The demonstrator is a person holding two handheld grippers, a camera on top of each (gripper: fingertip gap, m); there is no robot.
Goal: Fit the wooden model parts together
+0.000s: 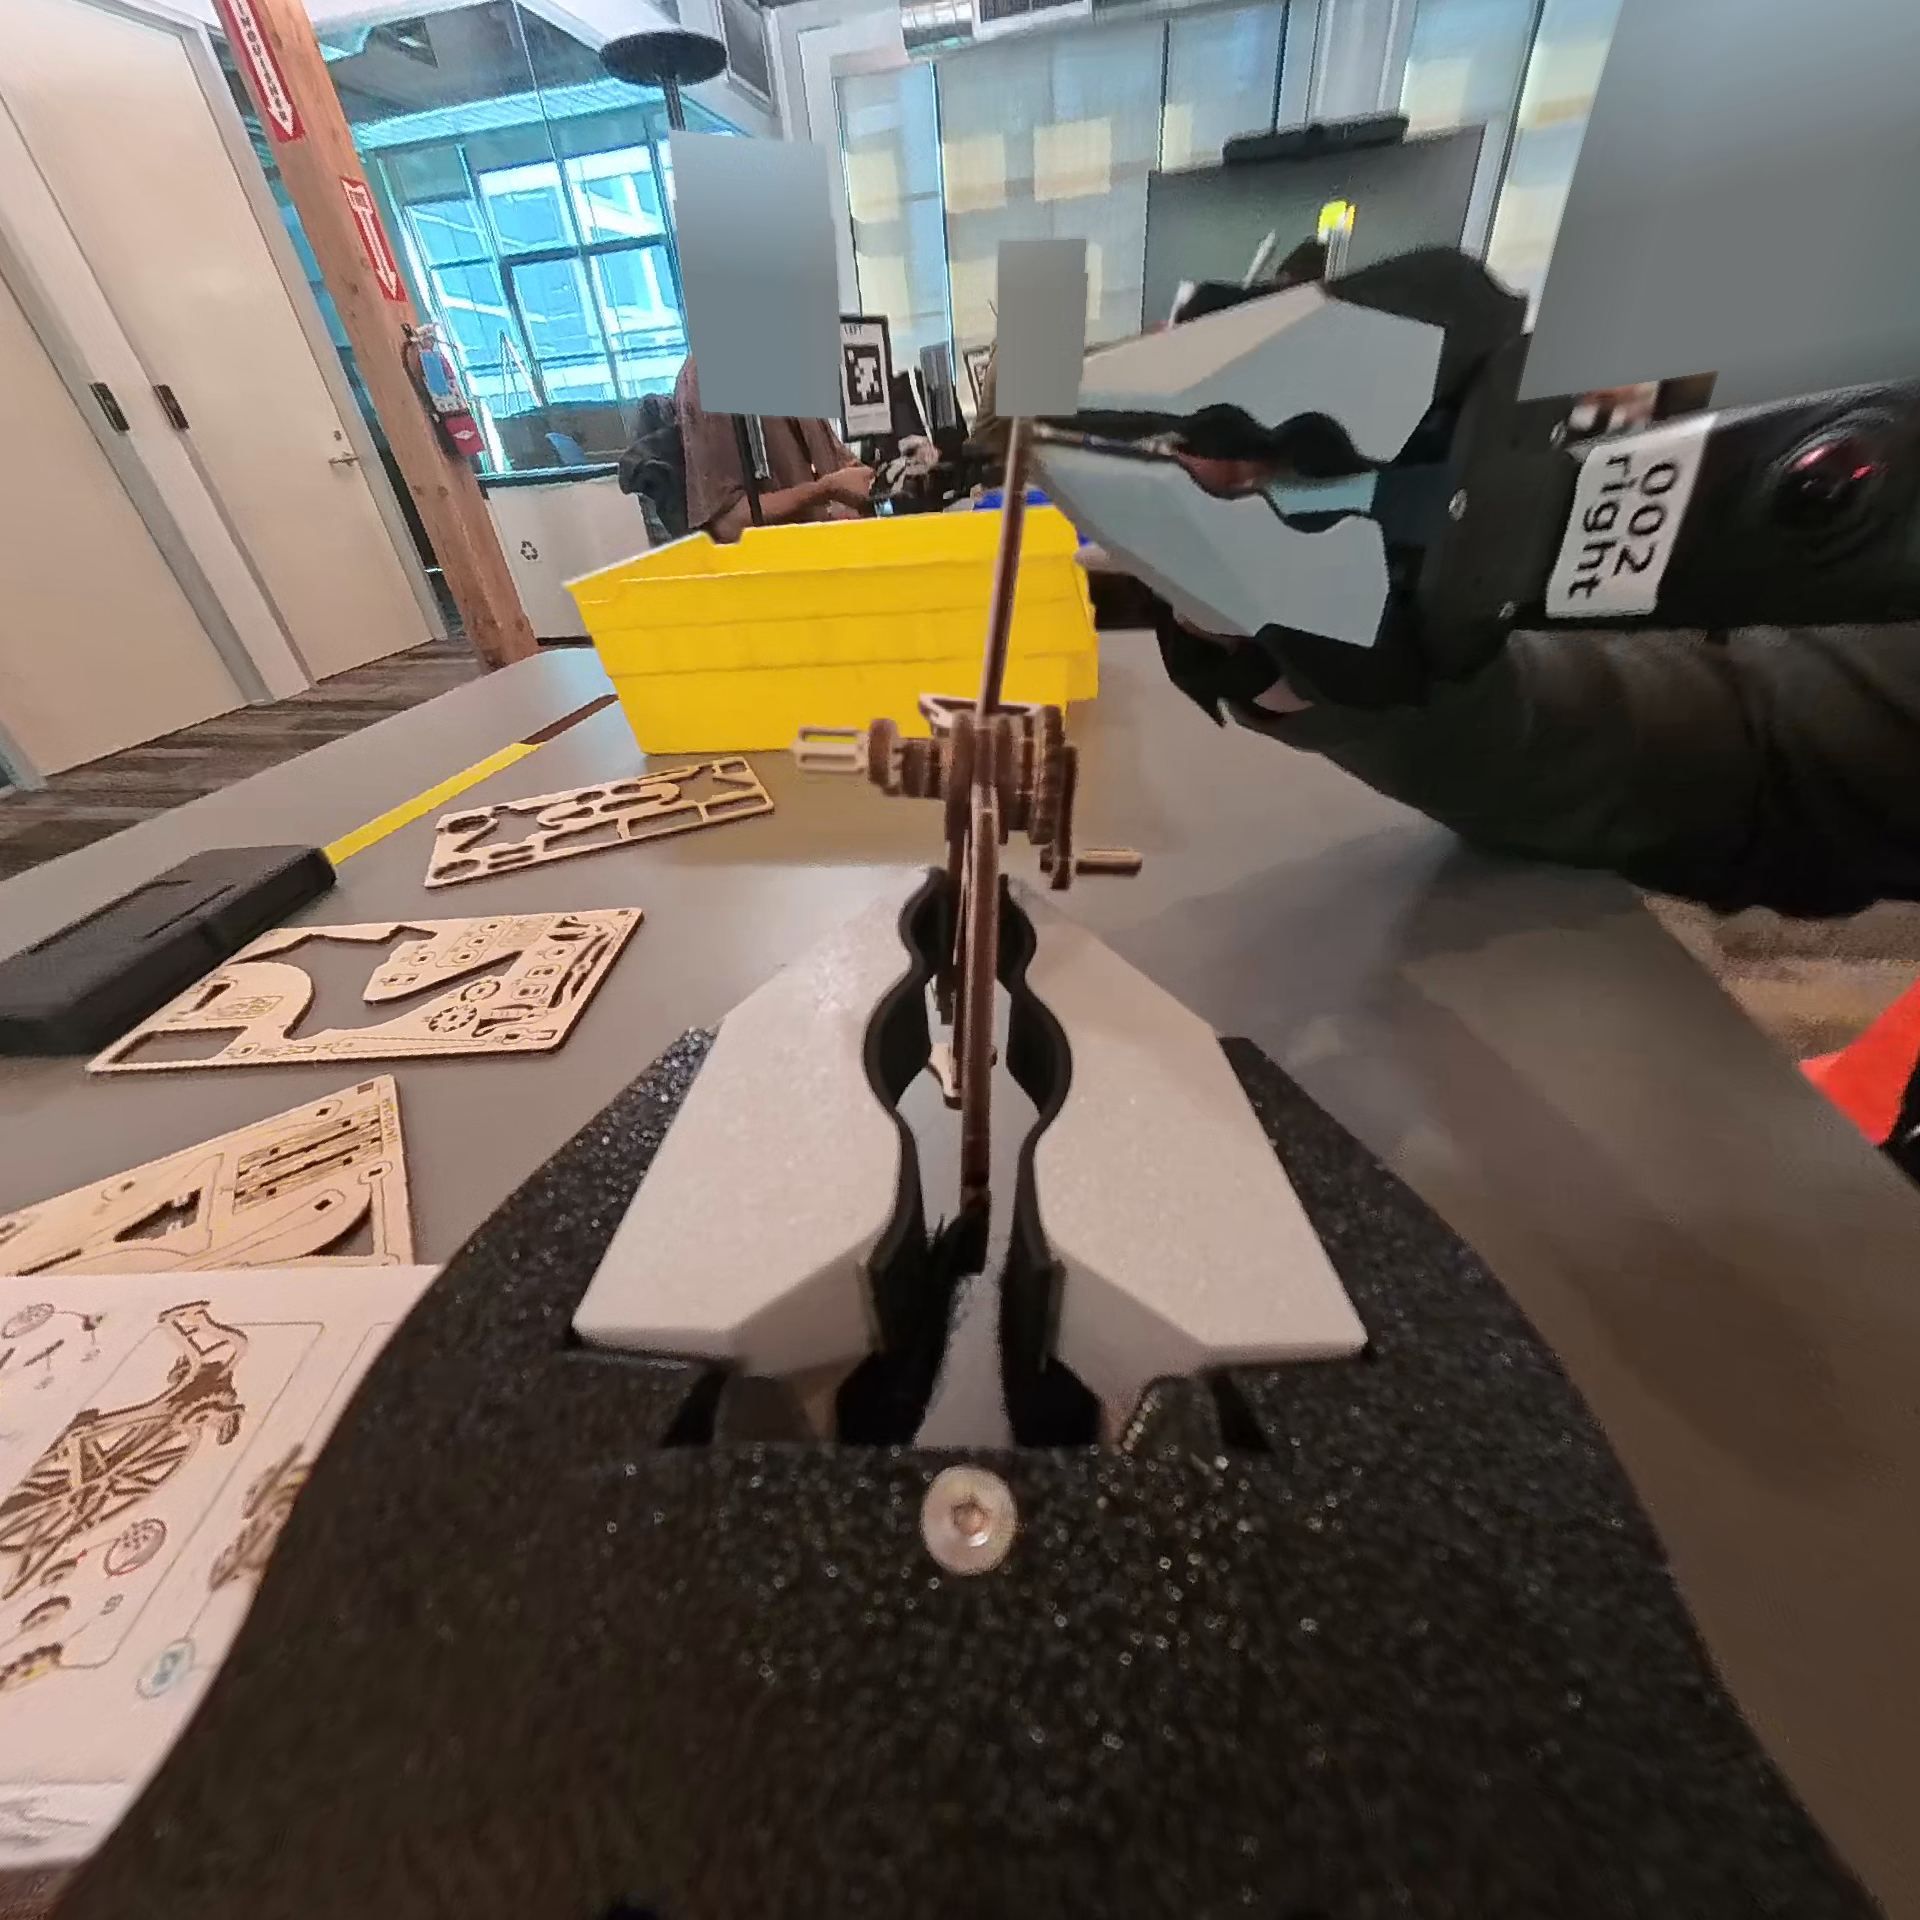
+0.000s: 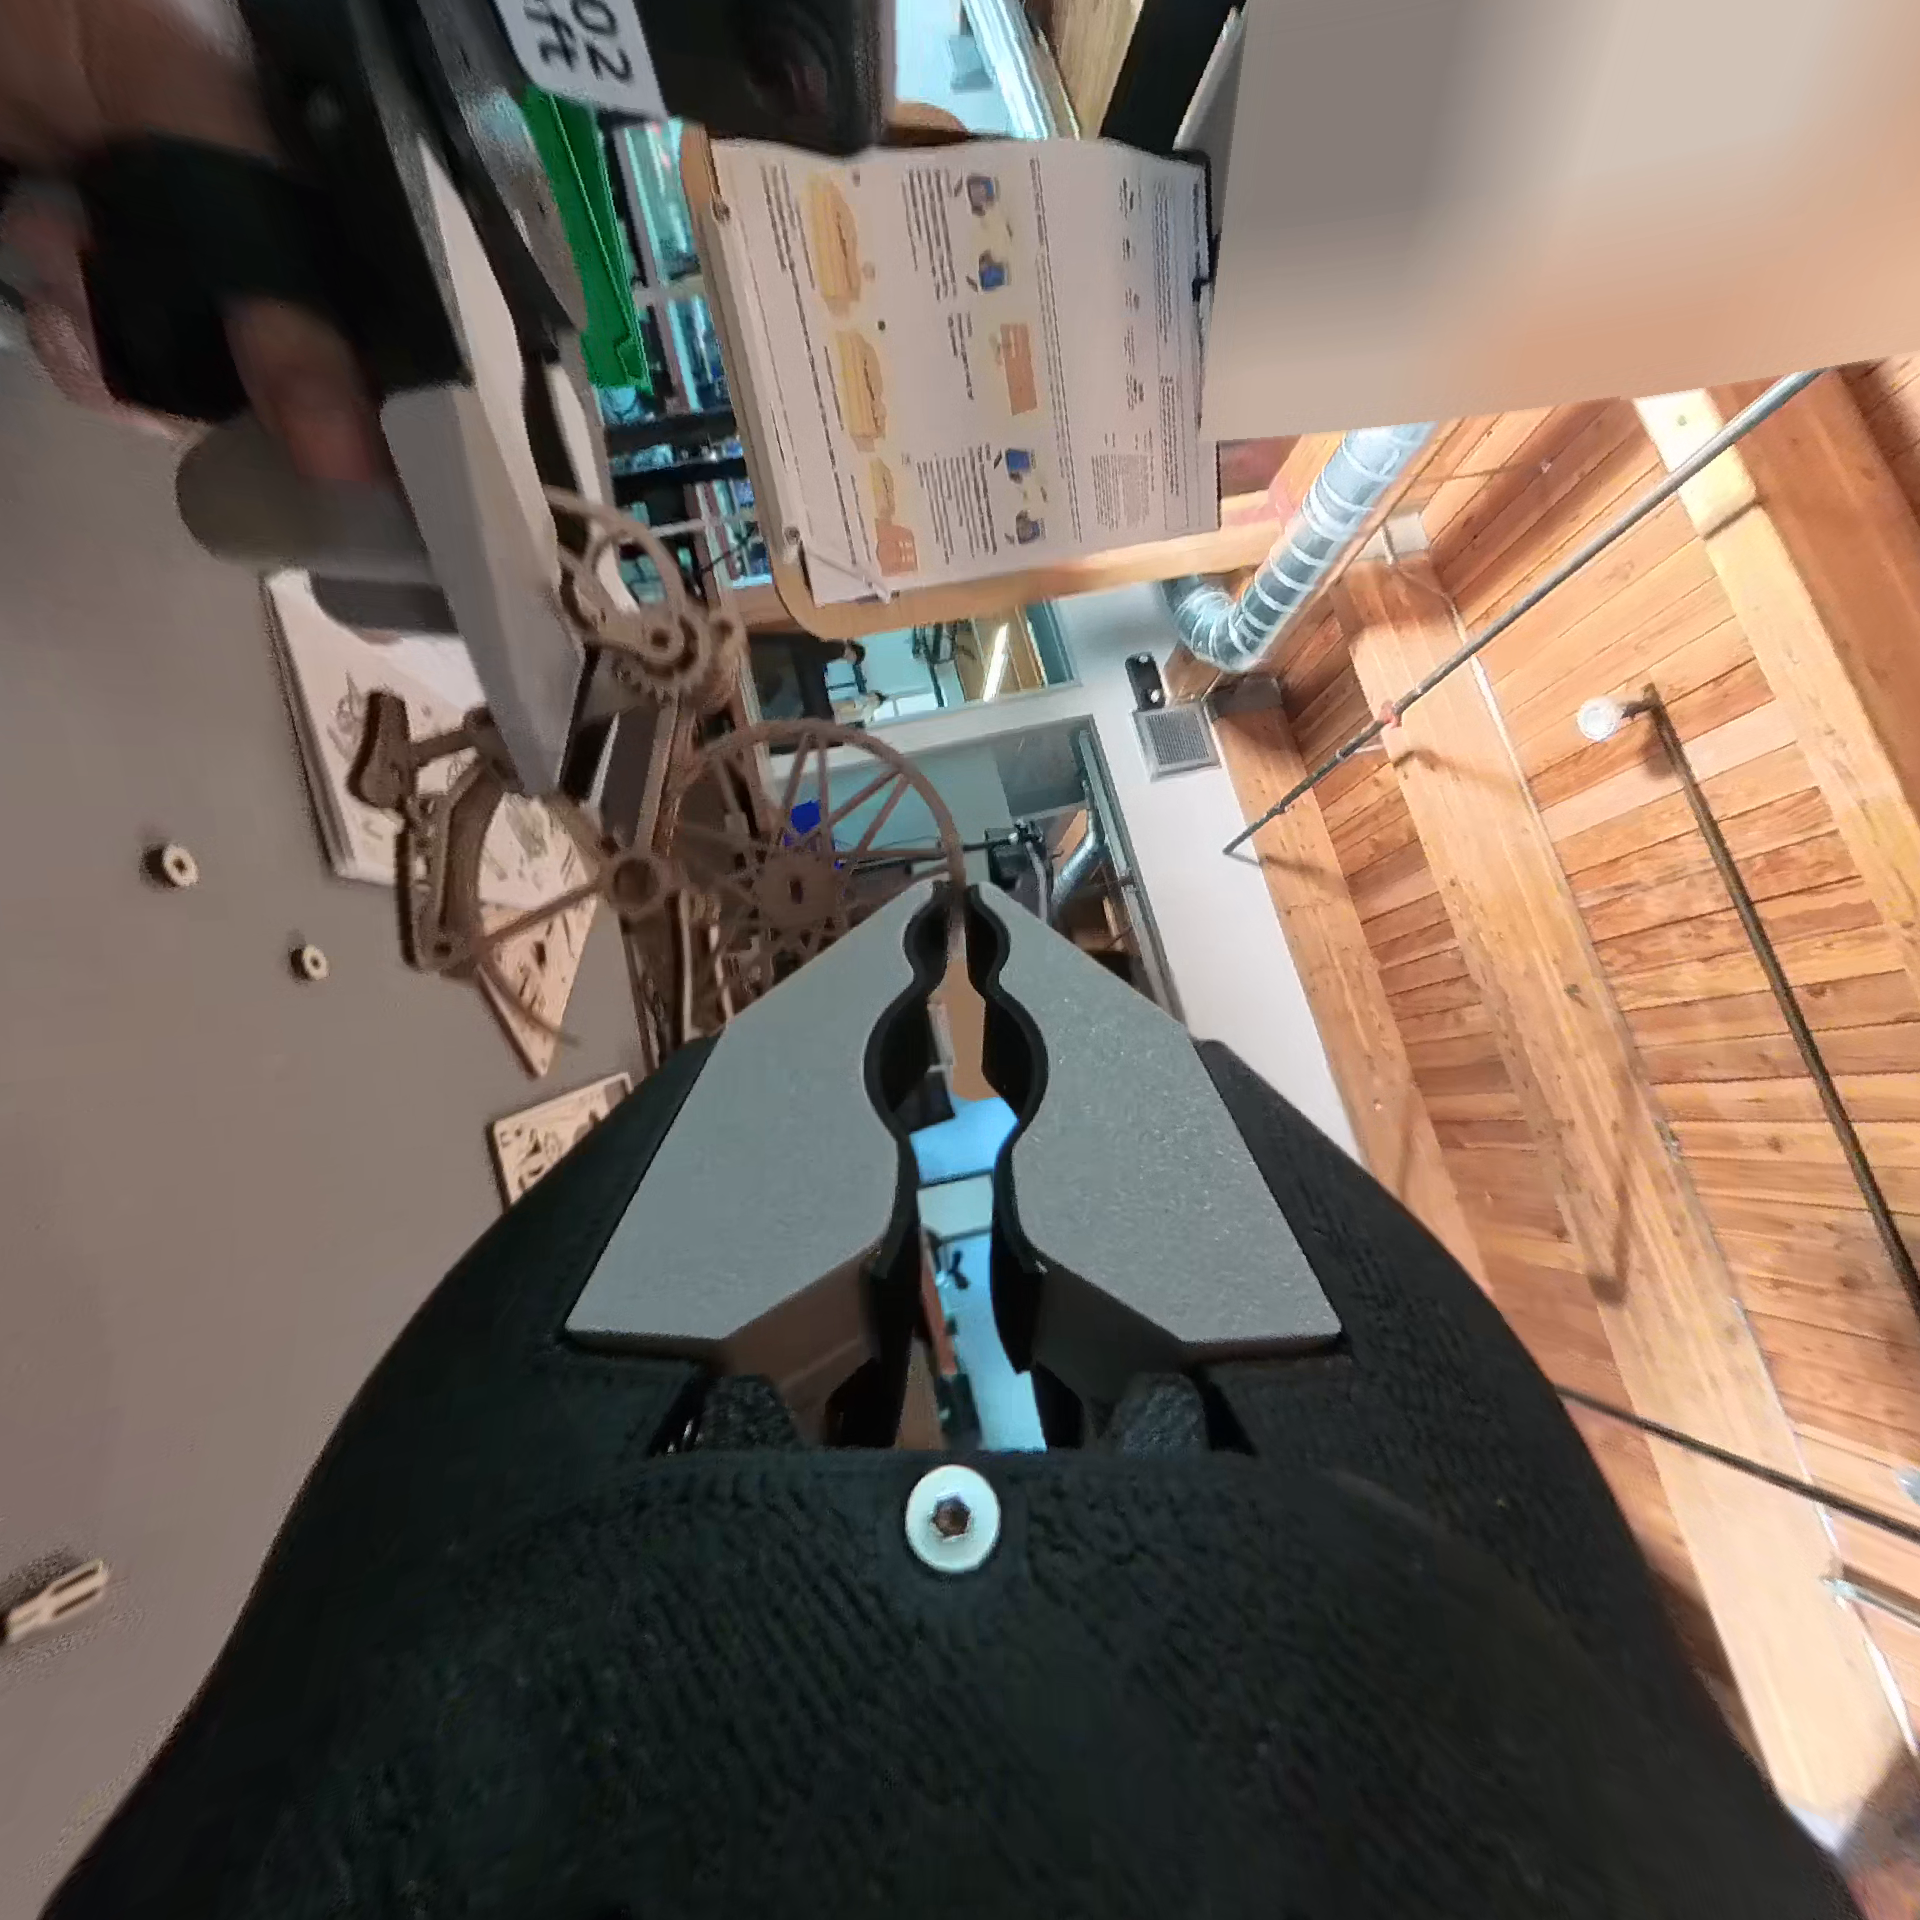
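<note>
A dark wooden model bicycle stands edge-on in the left wrist view, with its gear cluster (image 1: 997,769) ahead of my left gripper (image 1: 971,896). The left gripper is shut on the model's thin frame. In the right wrist view the frame's gears (image 2: 644,655) and a spoked wheel (image 2: 821,821) show side-on. My right gripper (image 2: 956,902) is shut on the wheel's rim. In the left wrist view the wheel (image 1: 995,603) is a thin upright line, held at its top by the right gripper (image 1: 1039,449). The left gripper (image 2: 551,764) shows at upper left in the right wrist view.
Stacked yellow bins (image 1: 852,623) stand behind the model on the grey table (image 1: 1351,1039). Punched wooden sheets (image 1: 384,997), a black case (image 1: 145,925) and an instruction sheet (image 1: 125,1507) lie to the left. Small loose wooden parts (image 2: 169,865) lie on the table. A person sits far behind. Across from one pair of fingers to the other is roughly 8 centimeters.
</note>
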